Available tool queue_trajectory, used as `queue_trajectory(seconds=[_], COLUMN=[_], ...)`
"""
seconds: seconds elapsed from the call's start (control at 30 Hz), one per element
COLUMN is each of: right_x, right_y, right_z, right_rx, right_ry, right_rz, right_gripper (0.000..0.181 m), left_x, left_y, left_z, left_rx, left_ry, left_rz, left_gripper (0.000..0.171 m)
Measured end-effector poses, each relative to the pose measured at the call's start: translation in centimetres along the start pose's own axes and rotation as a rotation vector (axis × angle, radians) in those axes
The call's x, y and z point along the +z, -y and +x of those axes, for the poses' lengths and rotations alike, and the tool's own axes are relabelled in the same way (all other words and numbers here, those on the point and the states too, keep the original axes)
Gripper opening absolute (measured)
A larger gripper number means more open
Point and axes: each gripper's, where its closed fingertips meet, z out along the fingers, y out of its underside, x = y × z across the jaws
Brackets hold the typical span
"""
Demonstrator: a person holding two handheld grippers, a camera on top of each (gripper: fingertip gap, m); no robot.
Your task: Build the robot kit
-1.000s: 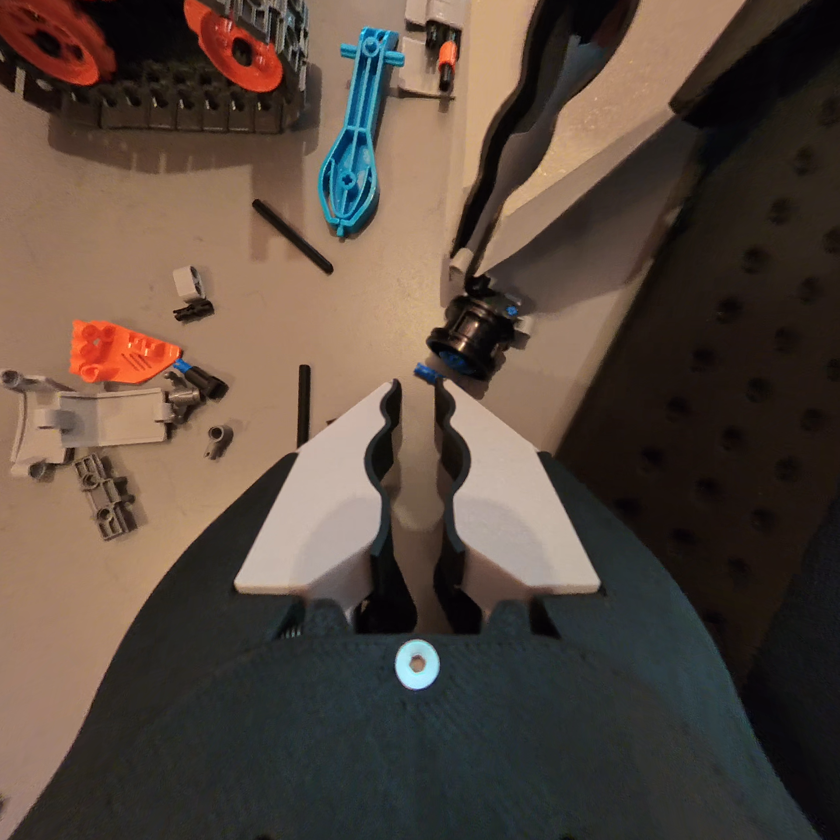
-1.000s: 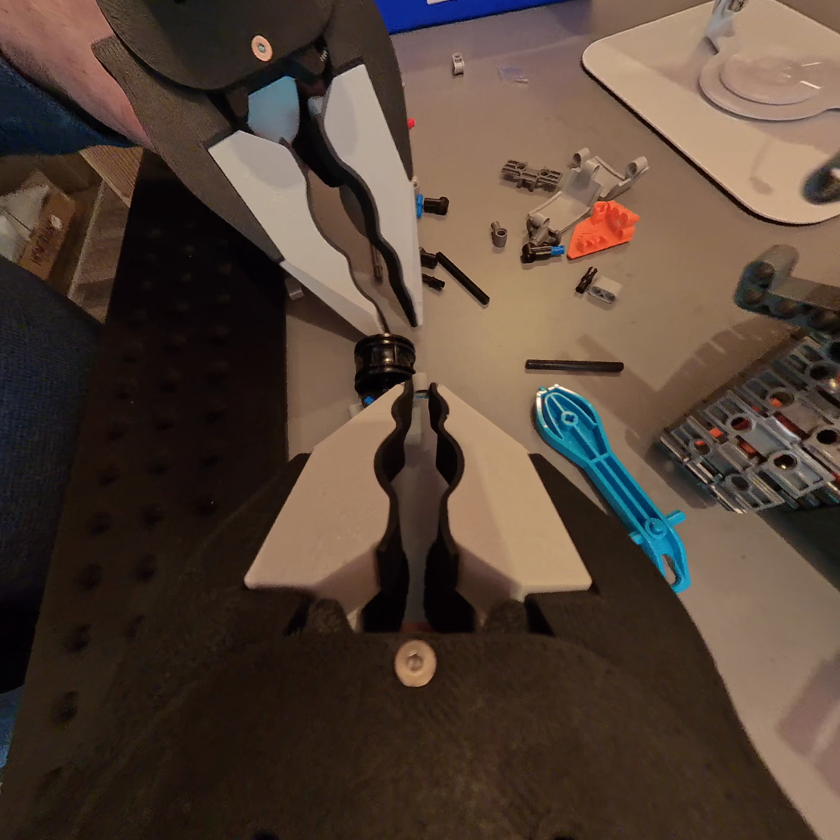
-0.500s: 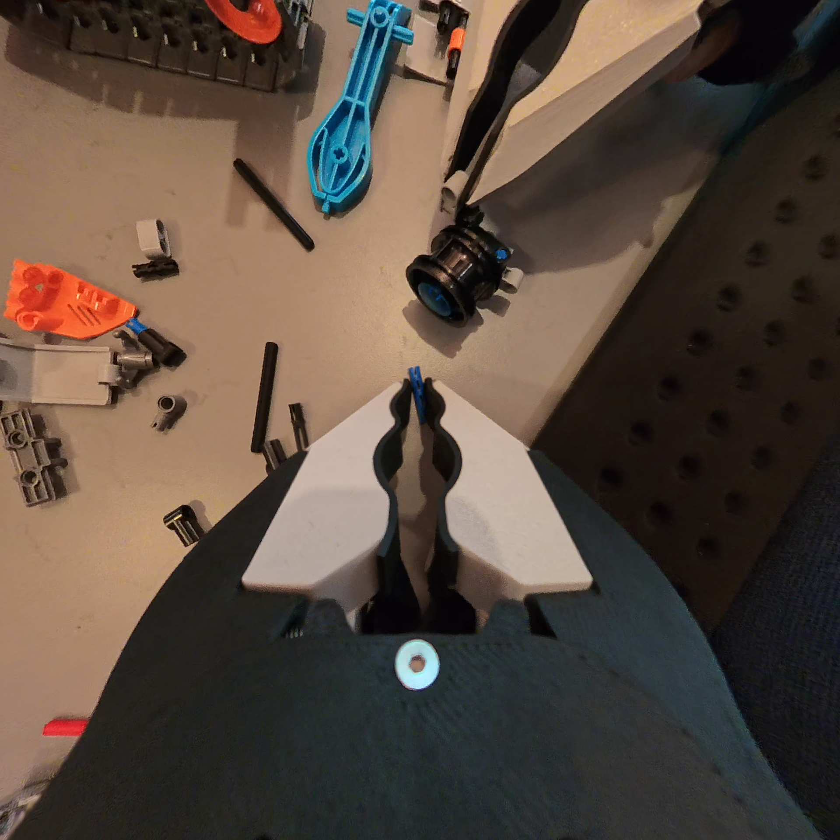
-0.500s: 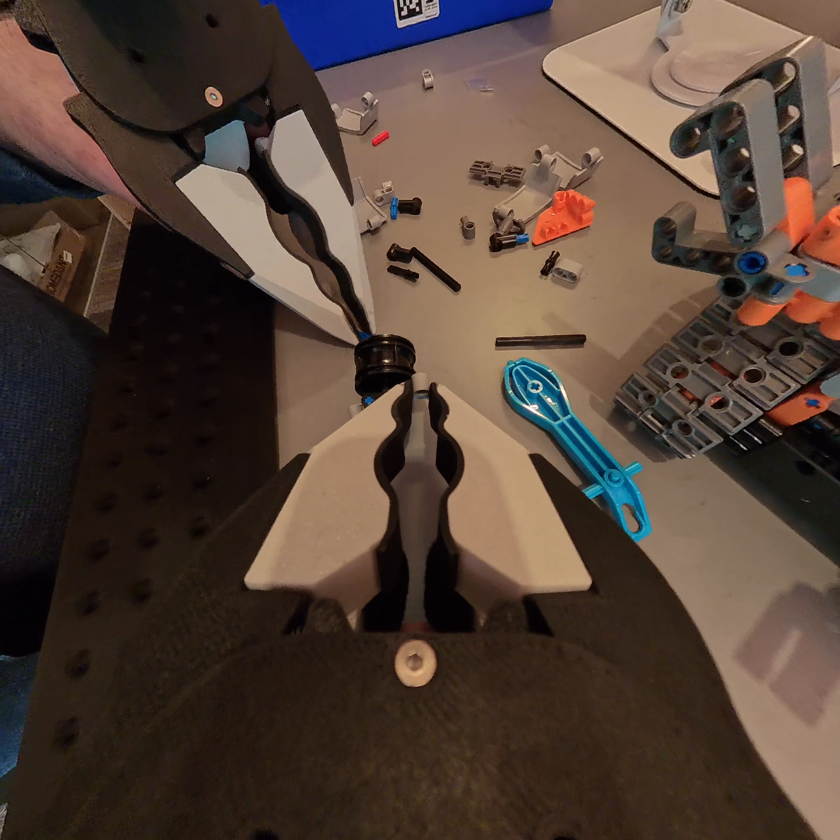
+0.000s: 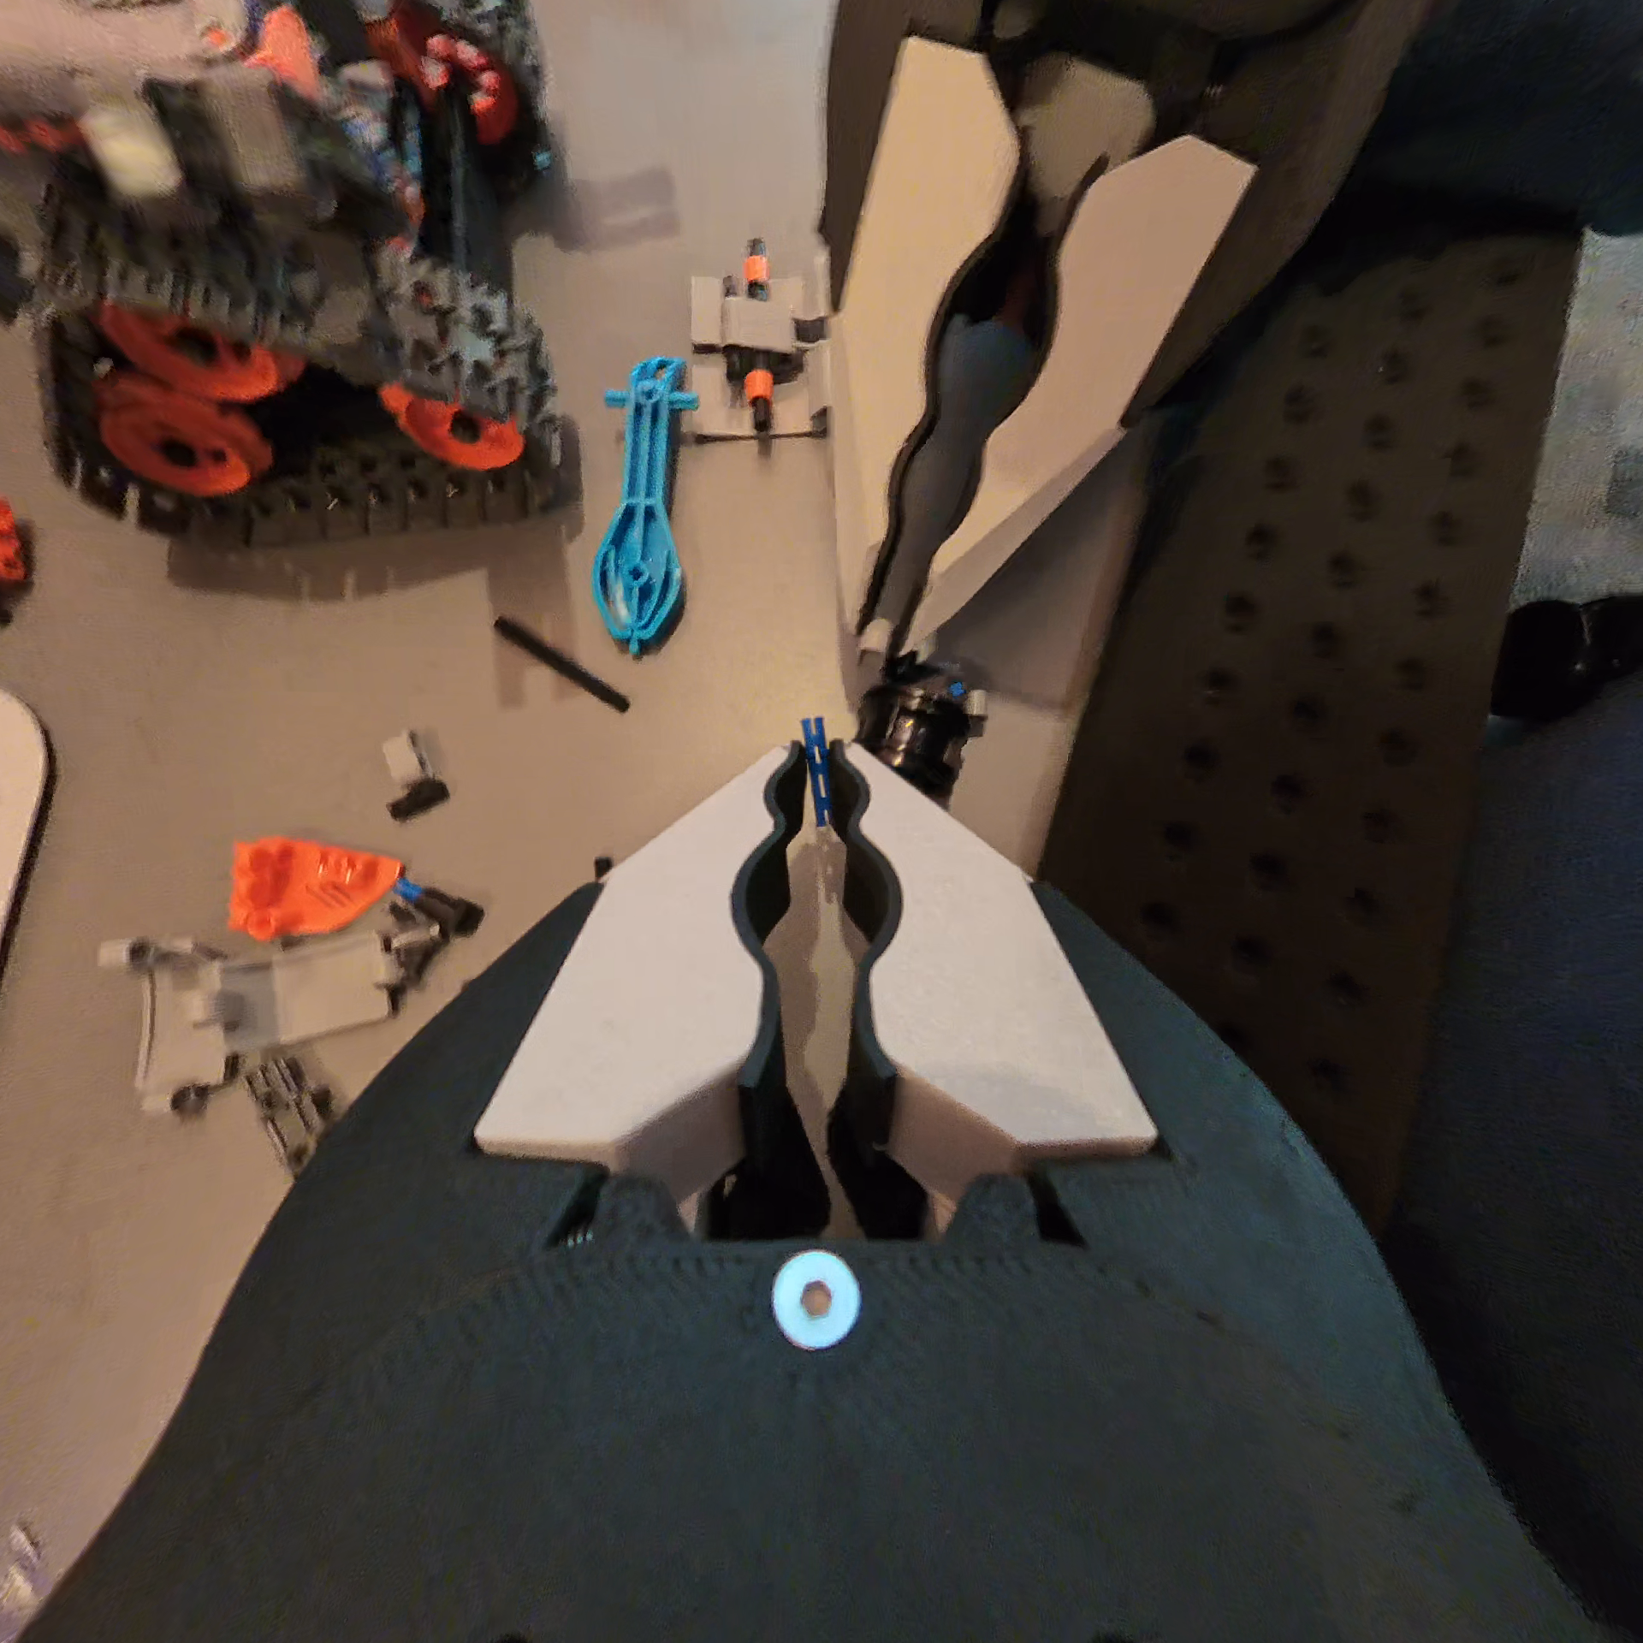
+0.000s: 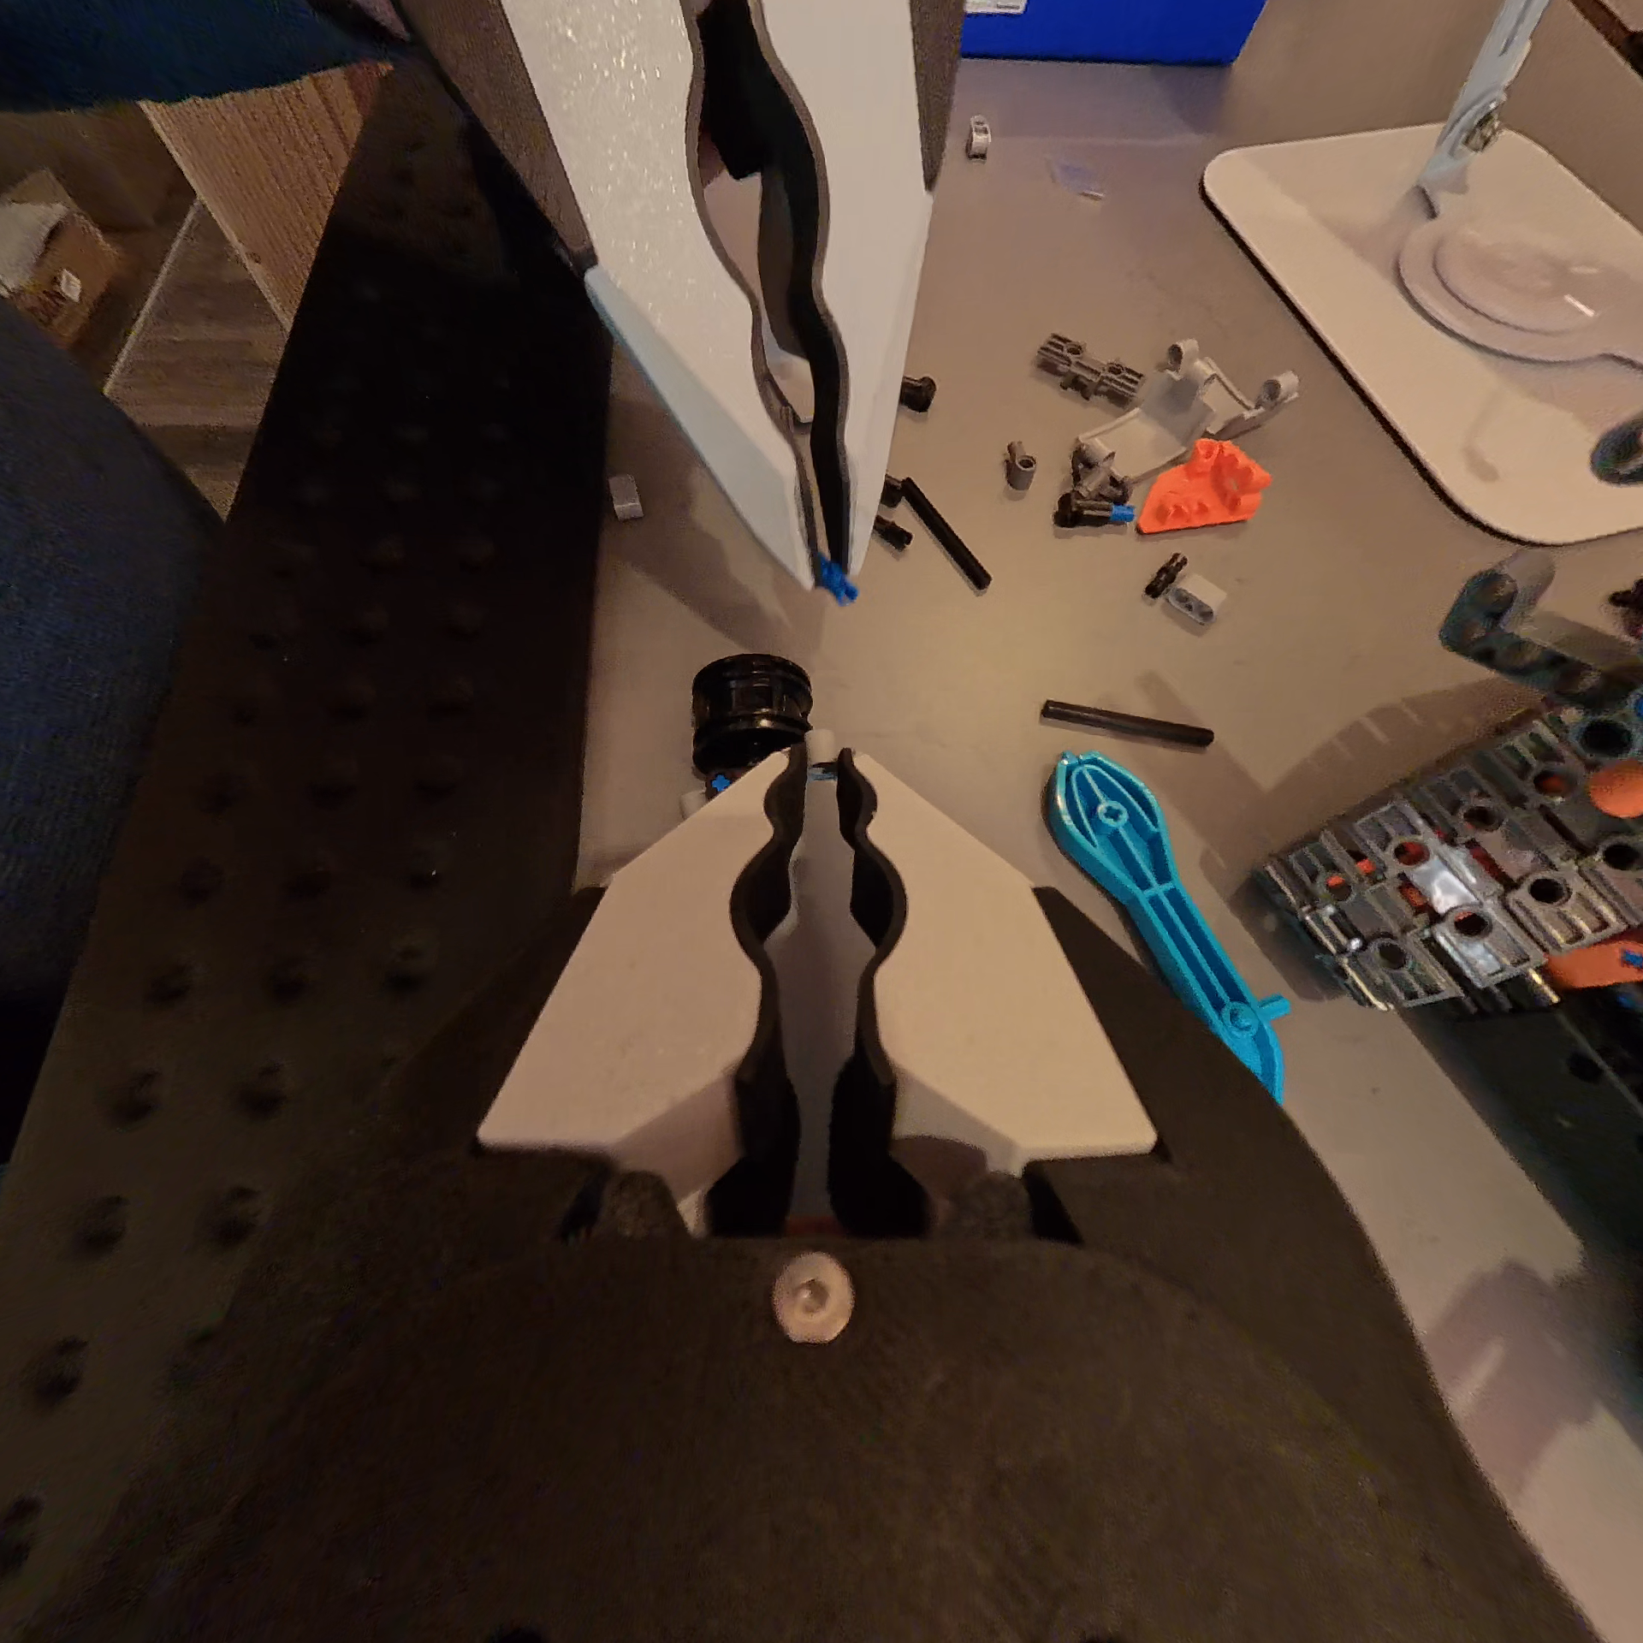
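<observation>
- Far left in the left wrist view, a blurred grey-and-black tracked toy vehicle with orange wheels (image 5: 293, 373) sits on the grey tabletop (image 5: 222, 676); below it lie an orange wedge-shaped plastic panel (image 5: 307, 889) and a light grey bracket piece (image 5: 258, 1005), close together
- Towards the middle, a bright blue flat plastic separator tool (image 5: 640, 533) lies lengthwise, with a thin black axle rod (image 5: 560, 664) just beside its rounded end; a small grey assembly with orange pins (image 5: 756, 356) is above it
- At centre, the left gripper (image 5: 818, 765) has its jaws pressed nearly together, pinching a small dark blue plastic pin (image 5: 816, 773) at the very tips; the pin pokes out past them
- Just right of those tips, a black plastic wheel hub (image 5: 916, 729) rests near the table edge, held through a pale connector piece by the right gripper (image 5: 889, 636), which reaches down from above
- In the right wrist view, the right gripper (image 6: 822, 765) is closed on a small white connector piece (image 6: 820, 742) attached to the hub (image 6: 751, 720); the left gripper (image 6: 831, 578) hangs above and apart, the blue pin (image 6: 836, 580) in its tips
- Far right, a black perforated mat (image 5: 1316, 667) borders the table
</observation>
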Motion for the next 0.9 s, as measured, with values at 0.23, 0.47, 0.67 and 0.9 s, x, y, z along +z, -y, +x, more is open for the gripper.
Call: queue_trajectory(seconds=[0.23,0.47,0.67,0.9], right_x=[0.4,0.5,0.4,0.5], right_y=[0.1,0.2,0.1,0.1], right_z=[-0.2,-0.2,-0.2,-0.1], right_rx=[-0.025,-0.031,-0.031,-0.034], right_ry=[-0.005,-0.007,0.001,-0.007], right_rz=[-0.002,-0.007,0.0,-0.004], right_gripper=[0.005,0.005,0.004,0.004], left_x=[2.1,2.3,2.4,2.4], left_y=[-0.4,-0.2,-0.1,0.1], left_z=[1.3,1.3,1.1,1.1], left_rx=[0.128,0.176,0.167,0.197], left_ry=[-0.06,-0.072,-0.068,-0.043], left_rz=[-0.086,-0.106,-0.078,-0.078], left_gripper=[0.002,0.002,0.001,0.001])
